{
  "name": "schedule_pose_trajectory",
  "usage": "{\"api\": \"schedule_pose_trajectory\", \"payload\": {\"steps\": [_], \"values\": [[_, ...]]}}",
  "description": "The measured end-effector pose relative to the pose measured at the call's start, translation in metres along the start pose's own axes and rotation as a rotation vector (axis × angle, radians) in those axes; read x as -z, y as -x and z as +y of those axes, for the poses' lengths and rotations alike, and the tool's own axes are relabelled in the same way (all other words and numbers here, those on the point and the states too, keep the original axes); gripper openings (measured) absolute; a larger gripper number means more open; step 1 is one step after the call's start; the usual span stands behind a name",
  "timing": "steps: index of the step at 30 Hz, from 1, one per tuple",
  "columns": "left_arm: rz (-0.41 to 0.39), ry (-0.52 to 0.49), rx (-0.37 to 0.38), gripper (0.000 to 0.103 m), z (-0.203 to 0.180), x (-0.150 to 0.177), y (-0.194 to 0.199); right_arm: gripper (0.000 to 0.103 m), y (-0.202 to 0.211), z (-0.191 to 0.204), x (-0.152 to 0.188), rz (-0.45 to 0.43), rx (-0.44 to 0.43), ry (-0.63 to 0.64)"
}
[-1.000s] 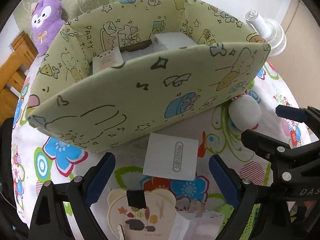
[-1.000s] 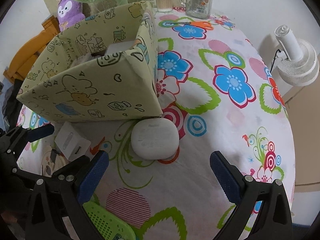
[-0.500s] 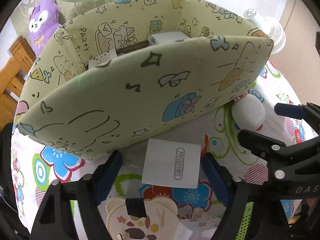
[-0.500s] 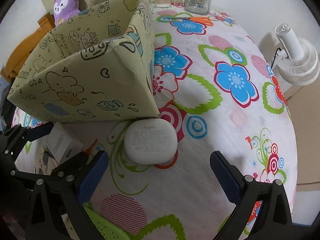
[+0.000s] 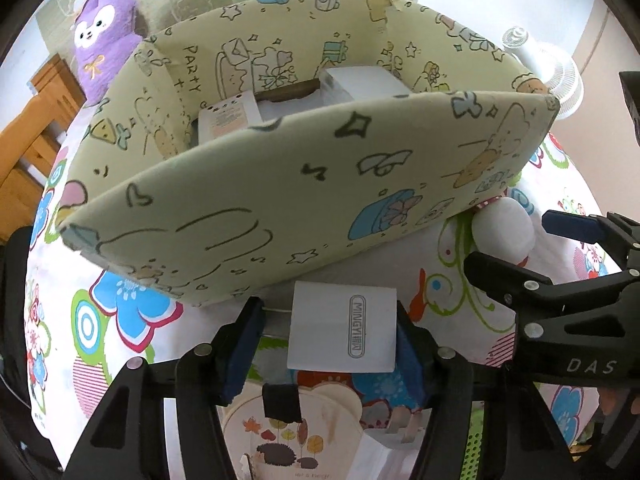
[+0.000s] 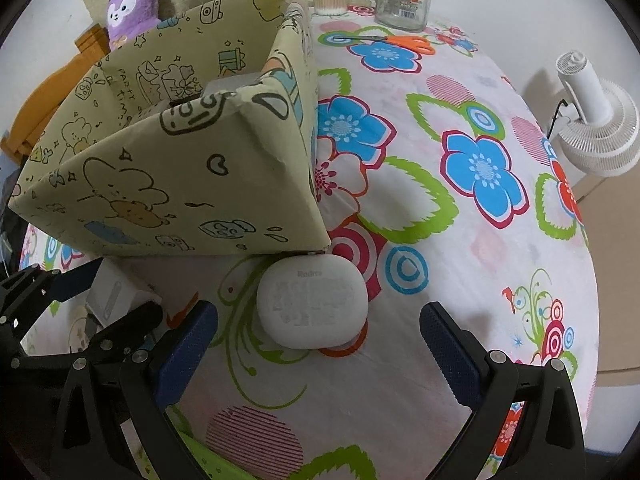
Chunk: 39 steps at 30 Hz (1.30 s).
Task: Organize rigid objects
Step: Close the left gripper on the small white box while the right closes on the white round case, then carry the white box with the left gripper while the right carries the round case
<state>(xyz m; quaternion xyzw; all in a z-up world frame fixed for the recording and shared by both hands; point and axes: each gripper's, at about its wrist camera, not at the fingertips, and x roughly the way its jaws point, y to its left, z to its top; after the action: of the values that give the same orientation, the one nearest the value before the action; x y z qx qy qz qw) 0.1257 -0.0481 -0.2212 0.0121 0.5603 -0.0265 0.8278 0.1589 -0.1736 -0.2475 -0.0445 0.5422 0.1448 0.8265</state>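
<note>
While the white charger box (image 5: 343, 330) lies flat on the flowered tablecloth (image 6: 440, 240) just before the cartoon-printed storage box (image 5: 280, 208), its printed label is seen running lengthwise away from the camera. The left gripper (image 5: 332, 344) has just been closing around it; its right pad is set against the box's side, while contact on the left side cannot be told. The right gripper (image 6: 318, 330) is held wide open, empty, beside one white rounded case (image 6: 312, 308). Two white boxes and one dark flat piece are counted inside the storage box.
</note>
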Motion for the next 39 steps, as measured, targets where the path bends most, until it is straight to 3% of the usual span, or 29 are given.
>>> {"api": "schedule_pose_trajectory", "payload": {"steps": [9, 16, 22, 25, 28, 39], "values": [[0.004, 0.033, -0.025, 0.063, 0.005, 0.005, 0.005, 0.102, -0.010, 0.005, -0.004, 0.007, -0.003, 0.012], [0.009, 0.088, -0.027, 0.063, 0.014, 0.017, 0.013, 0.097, -0.013, 0.009, -0.005, 0.005, 0.068, 0.043], [0.010, 0.088, -0.031, 0.063, 0.023, 0.014, 0.009, 0.078, -0.009, 0.018, -0.002, -0.016, 0.047, 0.060], [0.009, 0.090, -0.032, 0.063, 0.023, 0.015, 0.010, 0.074, -0.007, 0.022, -0.001, -0.019, 0.056, 0.065], [0.011, 0.095, -0.038, 0.063, 0.018, 0.019, 0.013, 0.058, -0.004, 0.025, 0.001, -0.023, 0.046, 0.069], [-0.005, 0.072, -0.065, 0.063, 0.013, 0.028, 0.024, 0.058, 0.000, 0.041, 0.019, 0.000, 0.042, 0.054]]}}
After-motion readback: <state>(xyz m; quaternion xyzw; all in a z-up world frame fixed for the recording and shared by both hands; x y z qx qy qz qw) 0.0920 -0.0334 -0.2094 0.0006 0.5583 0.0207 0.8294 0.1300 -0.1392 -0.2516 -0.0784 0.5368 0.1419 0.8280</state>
